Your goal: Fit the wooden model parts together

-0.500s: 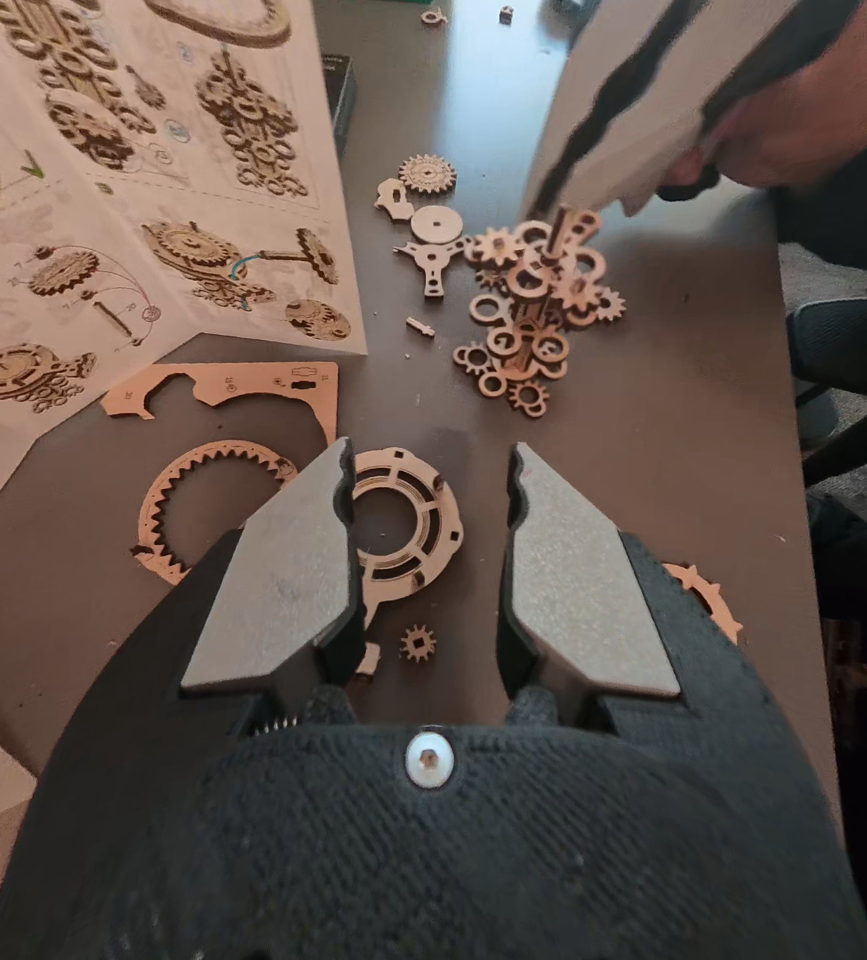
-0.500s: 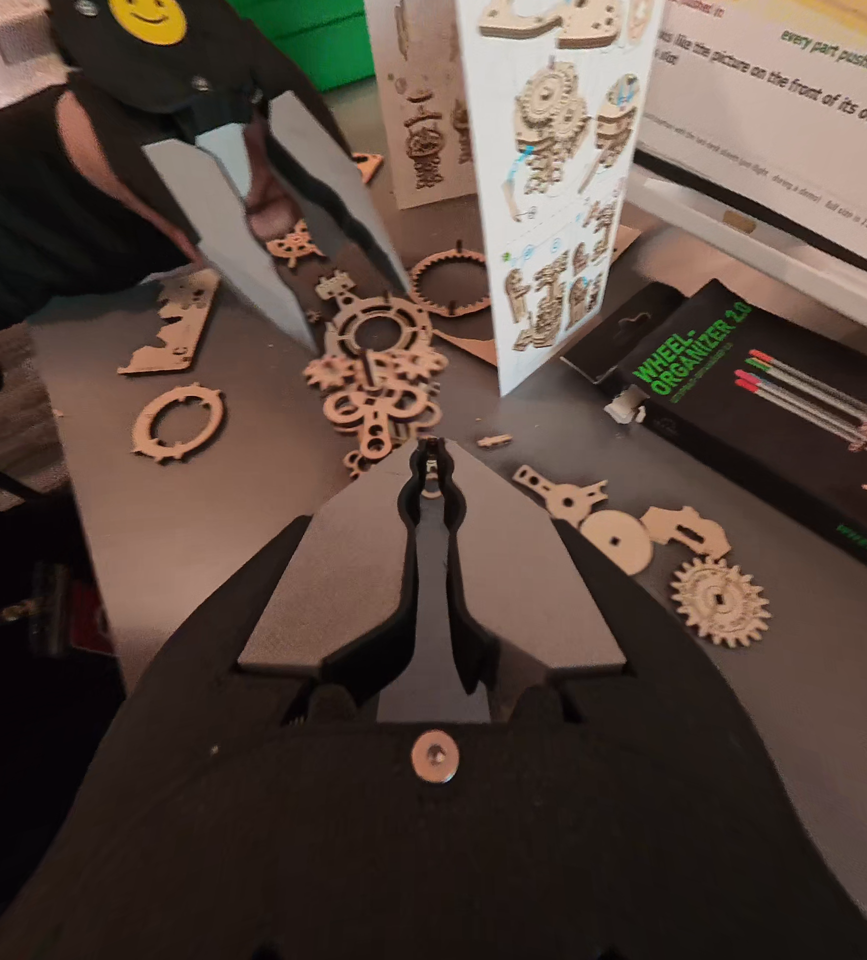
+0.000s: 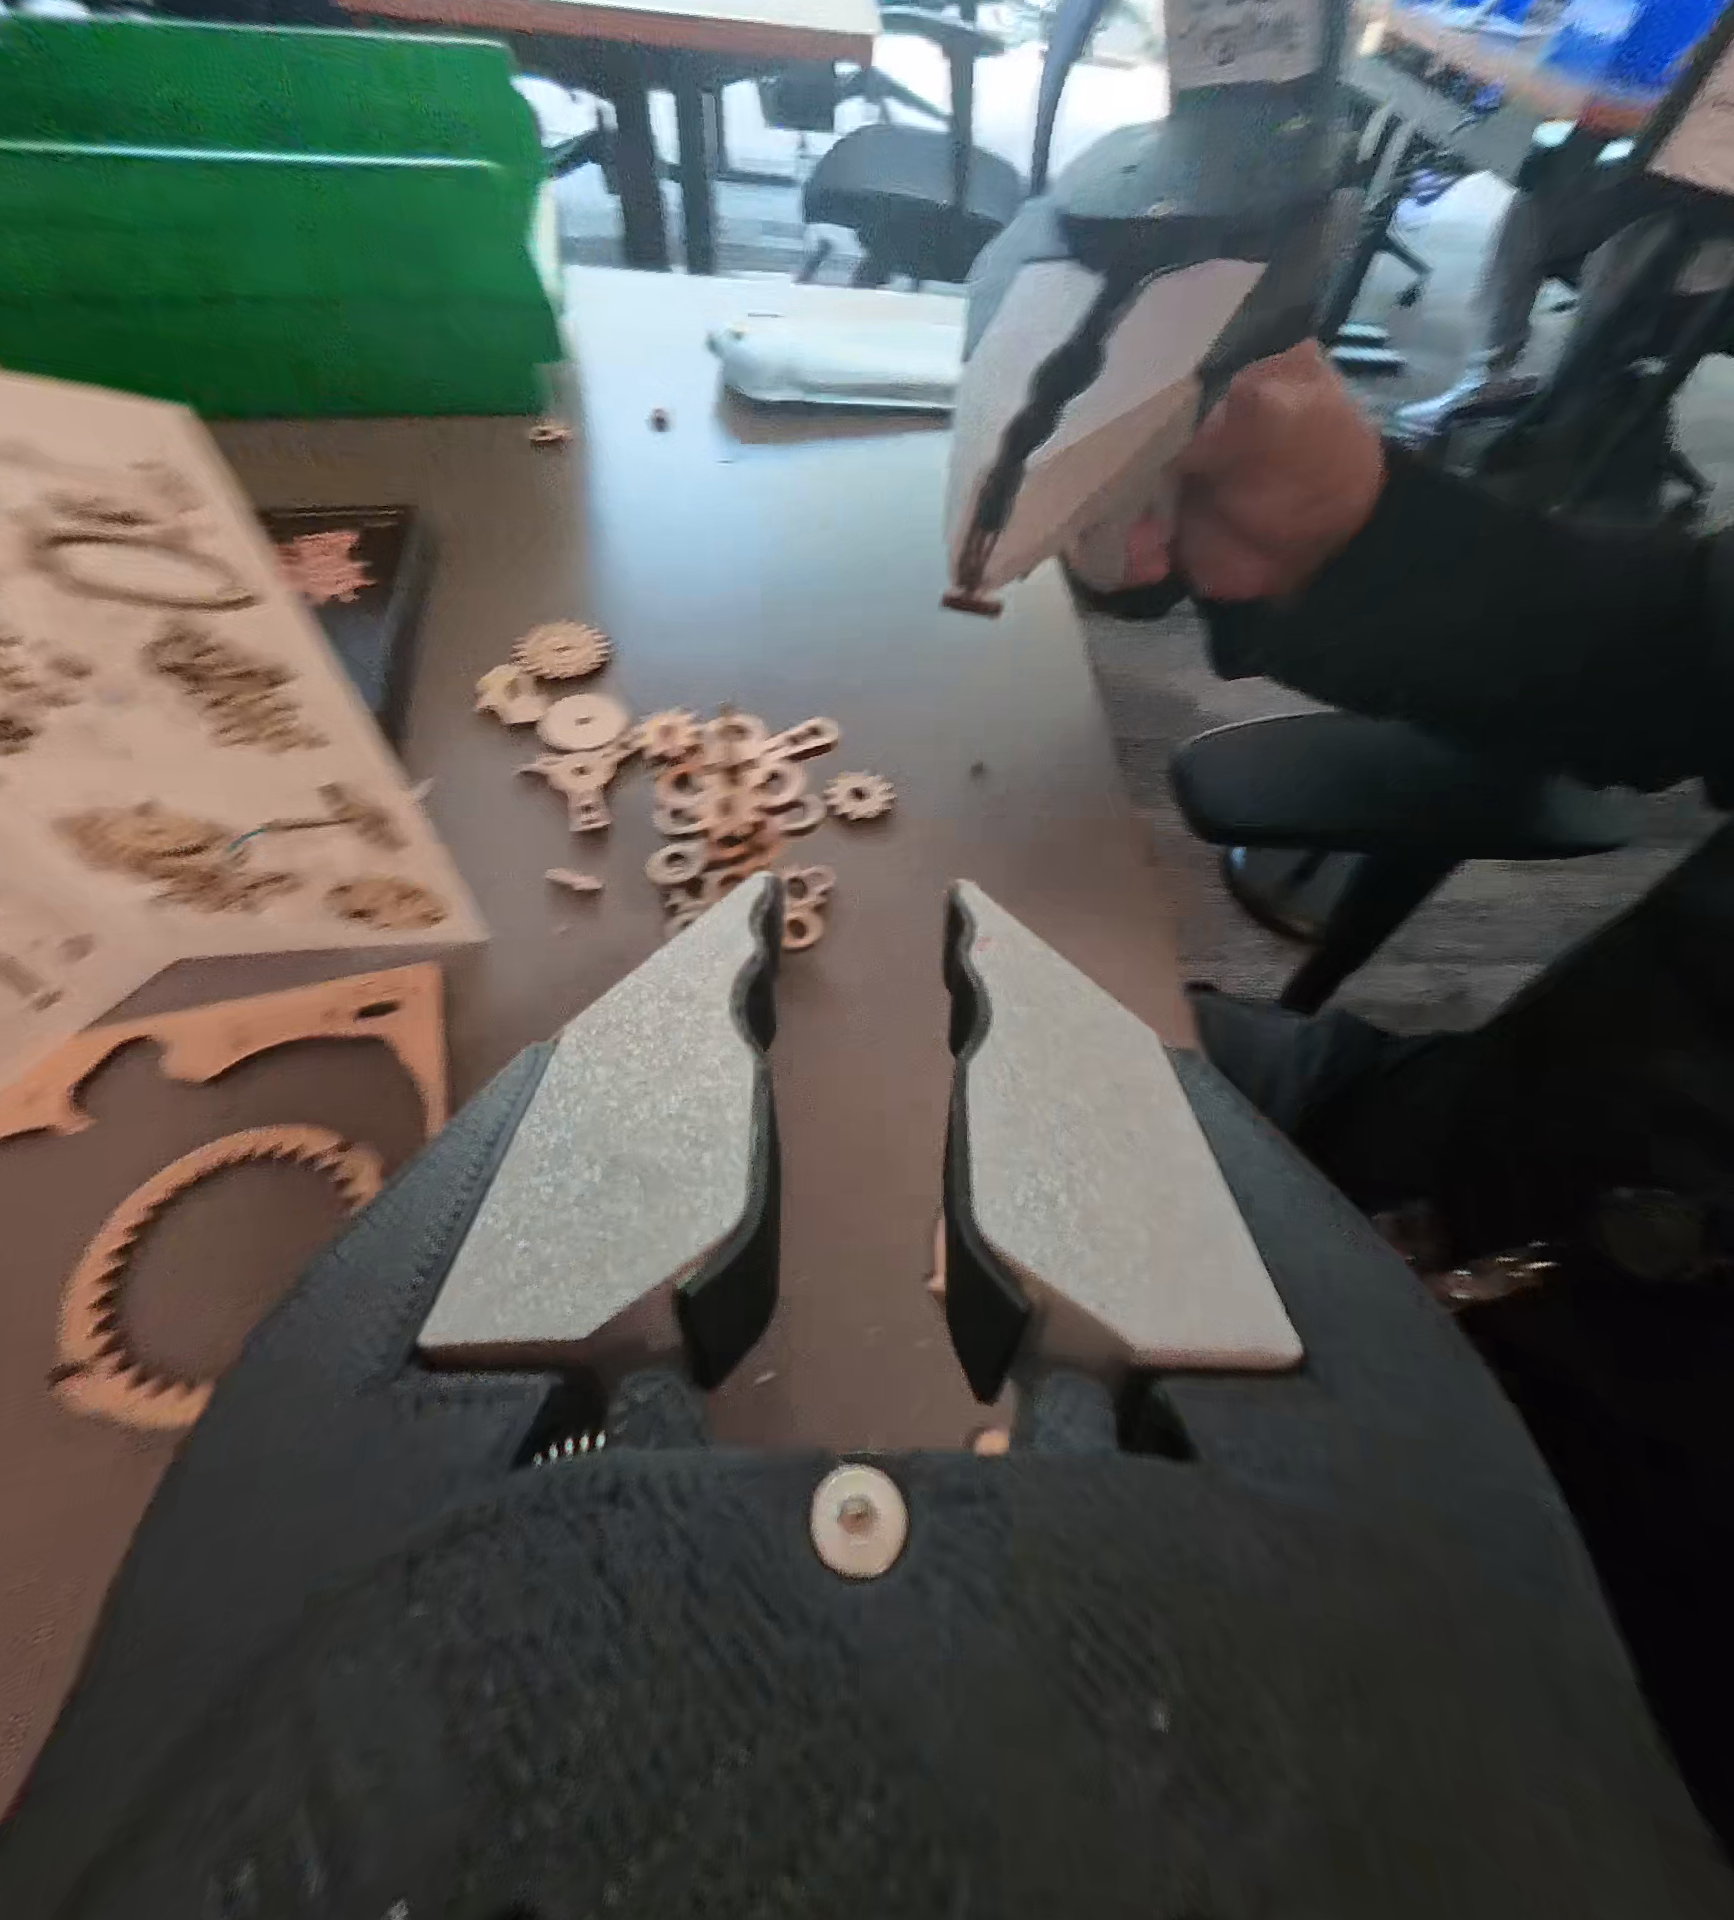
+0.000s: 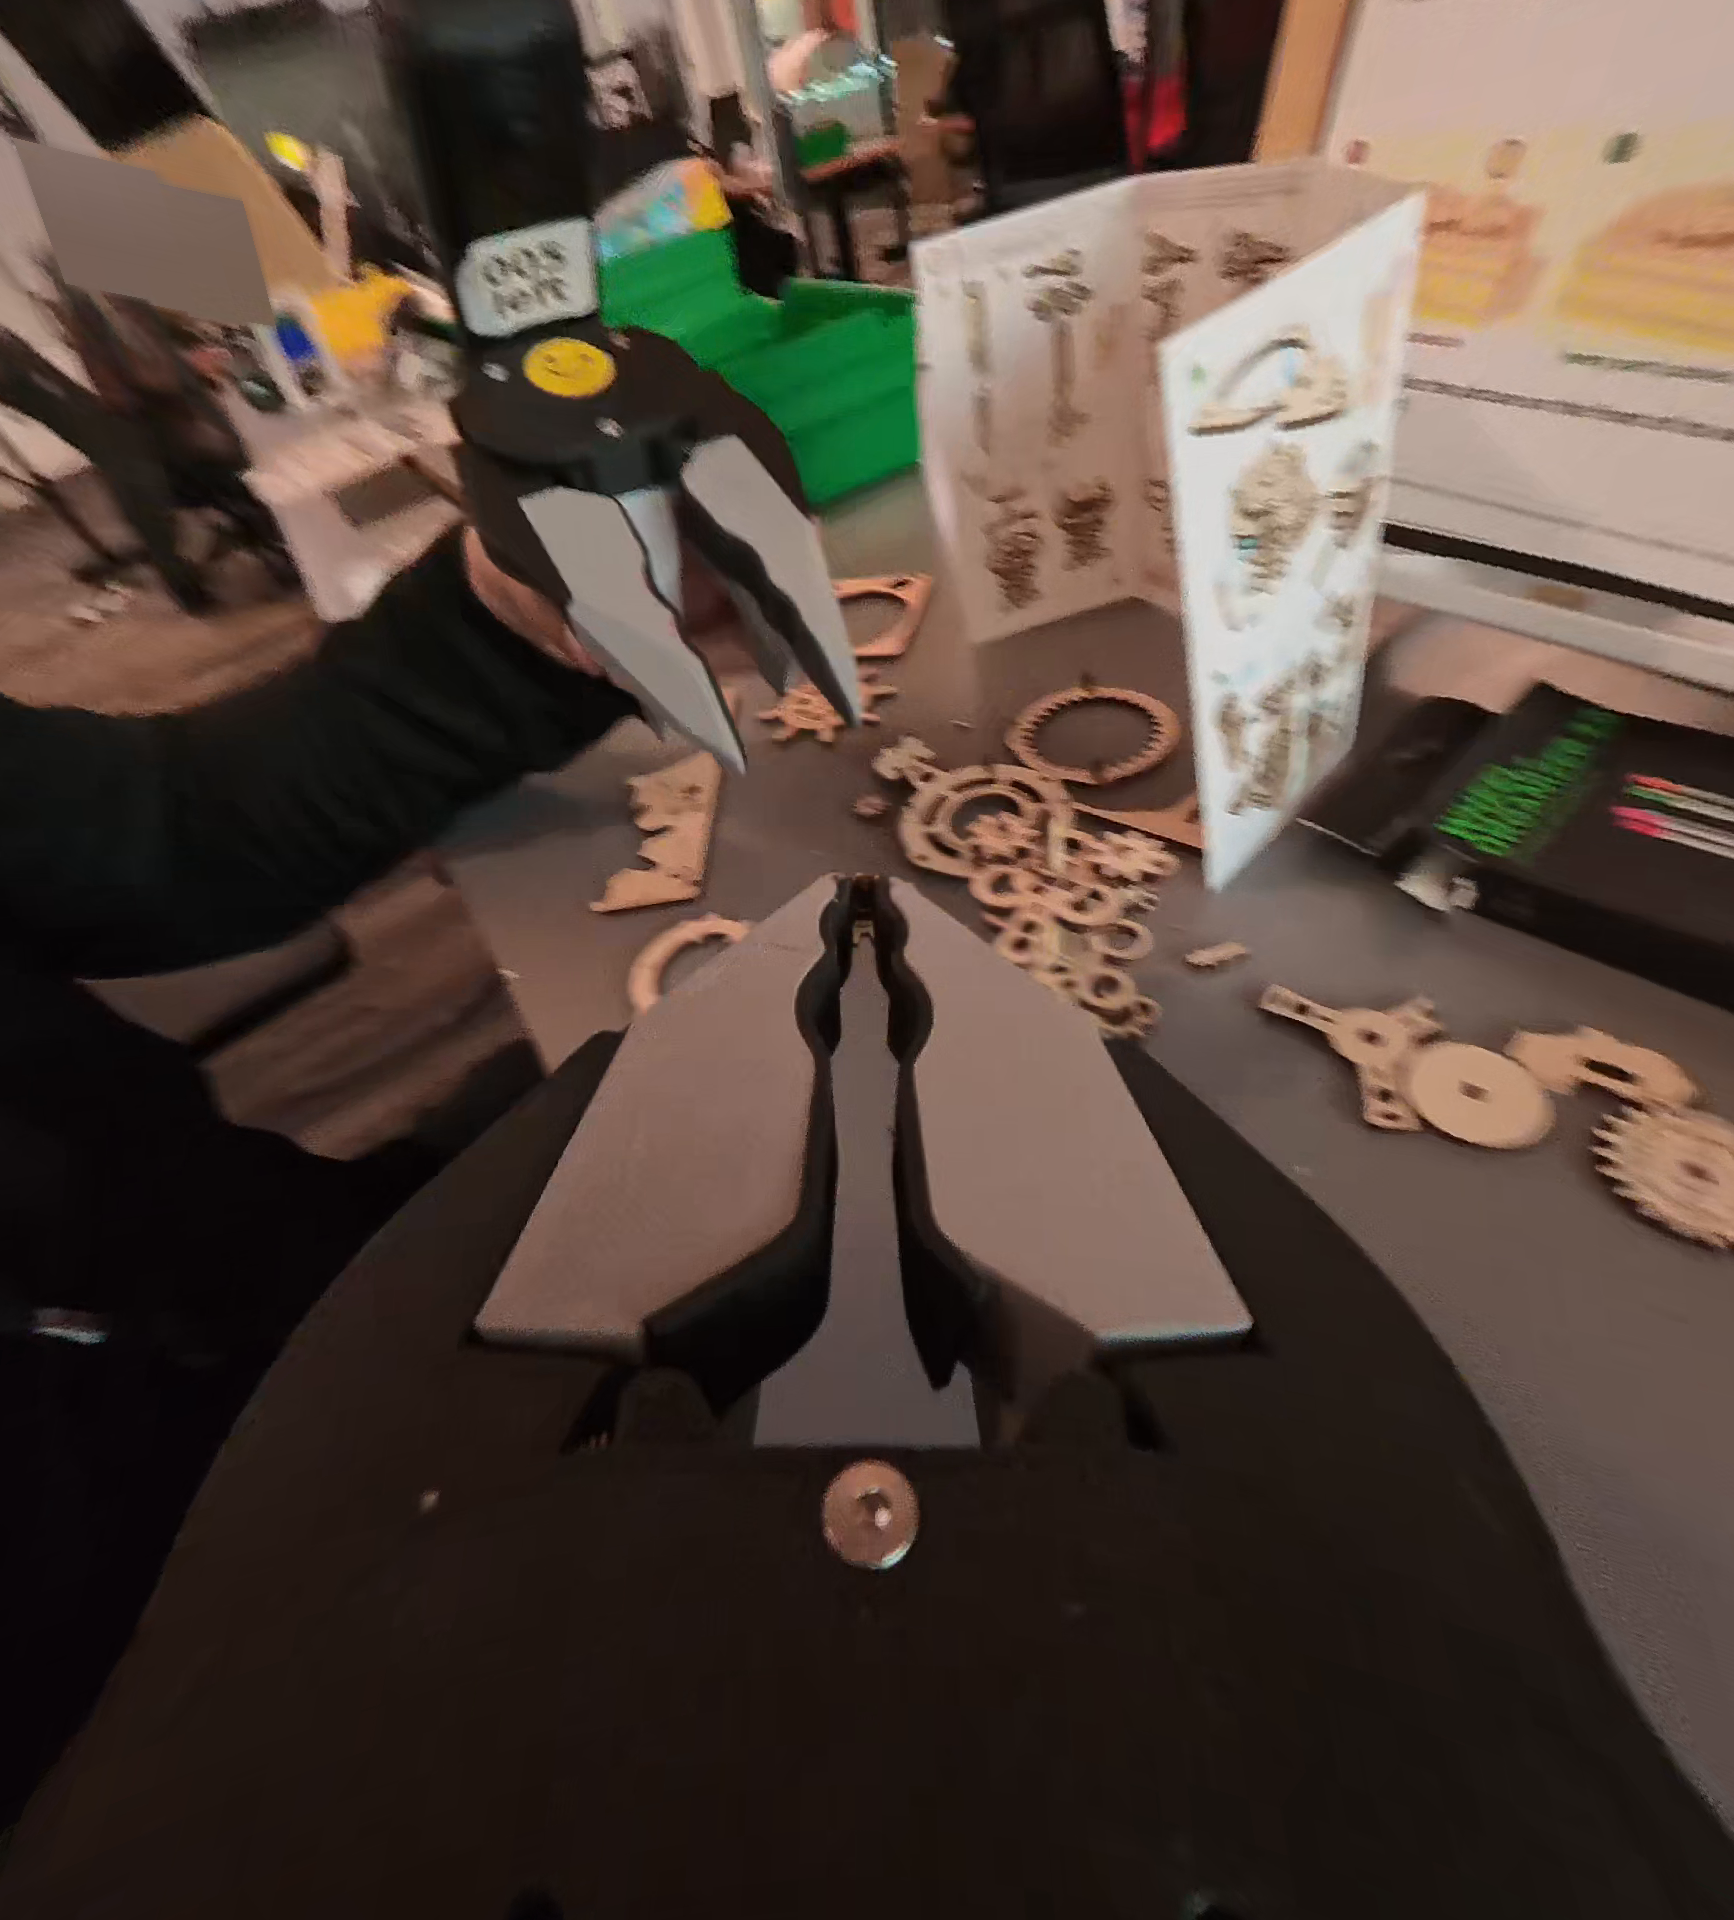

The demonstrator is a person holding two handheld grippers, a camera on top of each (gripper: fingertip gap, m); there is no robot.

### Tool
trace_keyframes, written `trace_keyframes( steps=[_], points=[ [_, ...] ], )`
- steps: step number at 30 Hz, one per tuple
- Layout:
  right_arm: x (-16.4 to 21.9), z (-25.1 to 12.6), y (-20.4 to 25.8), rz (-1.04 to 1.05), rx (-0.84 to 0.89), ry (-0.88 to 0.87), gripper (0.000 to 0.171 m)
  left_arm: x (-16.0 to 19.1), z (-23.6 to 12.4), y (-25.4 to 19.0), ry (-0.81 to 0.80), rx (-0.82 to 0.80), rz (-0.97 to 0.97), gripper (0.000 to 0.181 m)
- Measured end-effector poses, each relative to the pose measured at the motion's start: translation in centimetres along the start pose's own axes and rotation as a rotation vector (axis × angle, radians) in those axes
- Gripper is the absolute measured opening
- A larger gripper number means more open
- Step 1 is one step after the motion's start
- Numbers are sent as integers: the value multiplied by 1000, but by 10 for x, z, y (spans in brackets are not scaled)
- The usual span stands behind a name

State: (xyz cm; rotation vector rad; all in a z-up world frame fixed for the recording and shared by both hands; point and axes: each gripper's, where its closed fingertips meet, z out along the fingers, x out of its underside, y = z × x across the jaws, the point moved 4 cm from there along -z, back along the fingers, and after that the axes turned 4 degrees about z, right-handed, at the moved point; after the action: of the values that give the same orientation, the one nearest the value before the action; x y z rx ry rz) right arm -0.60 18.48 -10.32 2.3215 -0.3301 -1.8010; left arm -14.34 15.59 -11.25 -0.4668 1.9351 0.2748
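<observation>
My left gripper (image 3: pixel 858 904) hangs above the table (image 3: pixel 842 582) w/ jaws spread, nothing between them. My right gripper (image 4: pixel 864 891) is clenched on a small wooden piece (image 4: pixel 861 914) (too blurred to identify). Beyond, the wooden gear assembly (image 4: pixel 1034 862) lies flat on the table; instruction sheet (image 4: pixel 1278 582) stands behind it.

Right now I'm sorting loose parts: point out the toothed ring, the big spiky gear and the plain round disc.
toothed ring (image 3: pixel 104 1288): left wrist view, on its left band.
spiky gear (image 4: pixel 1699 1174): right wrist view, near its hub.
round disc (image 4: pixel 1479 1094): right wrist view, beside its centre hole.
</observation>
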Motion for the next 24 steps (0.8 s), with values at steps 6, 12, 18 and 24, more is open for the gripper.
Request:
trace_keyframes(
  steps=[6, 12, 18, 24],
  points=[
    [1, 22, 35, -30, -155, 52, 0, -17, 23, -41, -25, 30, -13, 25],
    [-2, 27, 48, -55, -173, 80, 0, -22, 23, -57, -103, 127, -109, 18],
    [-1, 27, 50, -53, -176, 85, 0, -21, 23, -57, -75, 135, -76, 12],
    [-10, 12, 44, -93, -111, 28, 16, -28, 19, -52, -138, 167, -115, 11]
  ],
)
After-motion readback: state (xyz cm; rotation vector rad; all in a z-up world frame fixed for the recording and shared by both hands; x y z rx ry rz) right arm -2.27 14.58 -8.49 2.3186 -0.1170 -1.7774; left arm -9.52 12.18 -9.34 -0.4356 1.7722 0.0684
